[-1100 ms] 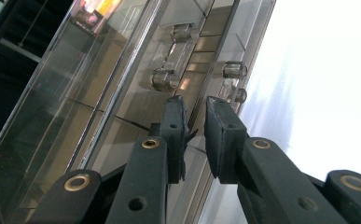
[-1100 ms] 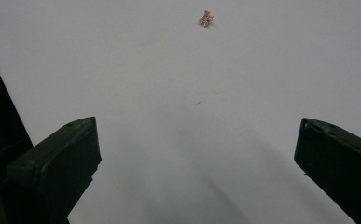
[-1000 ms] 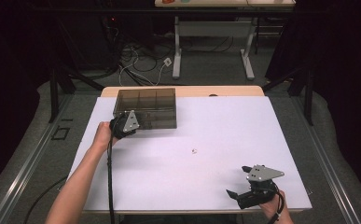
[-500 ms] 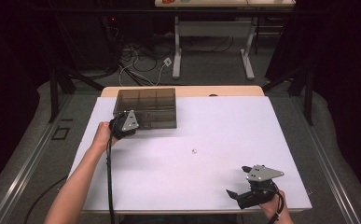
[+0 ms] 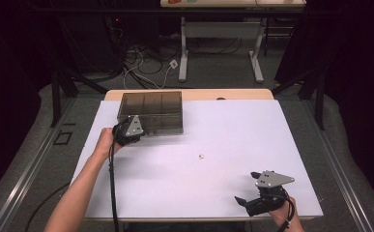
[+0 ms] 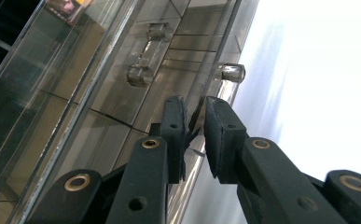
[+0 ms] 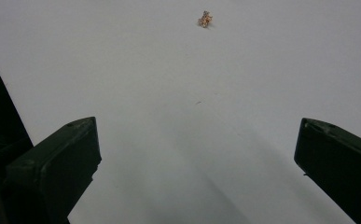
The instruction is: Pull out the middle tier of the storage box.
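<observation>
A smoky clear compartment box (image 5: 151,111) stands at the table's back left. My left gripper (image 5: 143,131) is at its front left corner. In the left gripper view its jaws are nearly together on a thin clear edge of the box (image 6: 99,84), so the left gripper (image 6: 196,109) is shut on that edge. A small gold-coloured object (image 5: 201,156) lies alone in the middle of the white sheet. My right gripper (image 5: 244,186) rests near the front right edge, open, pointing toward that object (image 7: 204,19), which lies well ahead of the right gripper (image 7: 197,135).
The white sheet (image 5: 233,130) covers most of the tabletop. A wooden strip of table shows behind the box. Cables and table legs lie on the floor beyond. A clear round peg (image 6: 232,72) sticks out of the box just past my left fingertips.
</observation>
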{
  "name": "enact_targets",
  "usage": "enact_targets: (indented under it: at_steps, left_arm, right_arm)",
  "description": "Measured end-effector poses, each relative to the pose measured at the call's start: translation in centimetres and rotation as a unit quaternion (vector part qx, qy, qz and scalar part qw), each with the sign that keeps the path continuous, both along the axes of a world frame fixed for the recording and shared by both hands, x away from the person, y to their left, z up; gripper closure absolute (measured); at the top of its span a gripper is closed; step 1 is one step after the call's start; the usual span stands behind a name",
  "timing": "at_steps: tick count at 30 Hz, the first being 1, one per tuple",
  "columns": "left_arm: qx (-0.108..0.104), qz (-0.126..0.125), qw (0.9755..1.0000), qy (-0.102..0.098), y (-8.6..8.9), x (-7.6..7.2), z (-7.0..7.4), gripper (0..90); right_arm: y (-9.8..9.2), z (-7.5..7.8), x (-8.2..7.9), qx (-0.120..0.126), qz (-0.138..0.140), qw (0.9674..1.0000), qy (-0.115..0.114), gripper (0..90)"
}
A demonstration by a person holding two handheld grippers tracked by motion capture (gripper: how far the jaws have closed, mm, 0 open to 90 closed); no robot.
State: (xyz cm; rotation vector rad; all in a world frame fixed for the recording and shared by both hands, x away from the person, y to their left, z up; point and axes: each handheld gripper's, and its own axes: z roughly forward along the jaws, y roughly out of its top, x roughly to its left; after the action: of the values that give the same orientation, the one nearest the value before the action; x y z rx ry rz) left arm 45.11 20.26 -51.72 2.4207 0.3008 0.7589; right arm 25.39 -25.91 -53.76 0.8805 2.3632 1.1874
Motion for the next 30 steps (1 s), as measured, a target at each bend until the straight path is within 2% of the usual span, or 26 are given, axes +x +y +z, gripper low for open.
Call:
enact_targets:
  at_steps: [8, 11, 14, 15, 18, 30]
  left_arm:
    - [0.002, -0.002, 1.0000, 0.001, -0.1, -0.5, 0.0, 78.0]
    - [0.004, -0.003, 1.0000, 0.004, -0.1, -0.6, 0.1, 78.1]
    - [0.002, -0.003, 1.0000, 0.006, -0.1, -0.7, 0.0, 78.3]
    - [0.001, -0.002, 1.0000, 0.007, -0.1, -0.7, 0.0, 78.3]
    - [-0.002, 0.000, 0.9999, 0.011, -0.2, -0.9, 0.0, 78.4]
    - [-0.010, -0.004, 0.9997, 0.020, -0.1, -1.4, 0.0, 78.8]
  right_arm:
    - [0.0, -0.1, 0.1, 0.003, 0.000, 1.0000, -0.003, 0.0]
    - [0.0, 0.0, 0.0, -0.004, 0.001, 1.0000, 0.001, 0.0]
    - [-0.1, 0.0, 0.1, -0.005, 0.000, 1.0000, 0.004, 0.0]
    - [0.0, -0.1, 0.0, -0.002, -0.008, 1.0000, -0.003, 0.0]
    - [0.0, 0.0, 0.1, -0.005, -0.001, 1.0000, 0.005, 0.0]
    - [0.0, -0.1, 0.1, -0.005, -0.004, 1.0000, 0.005, 0.0]
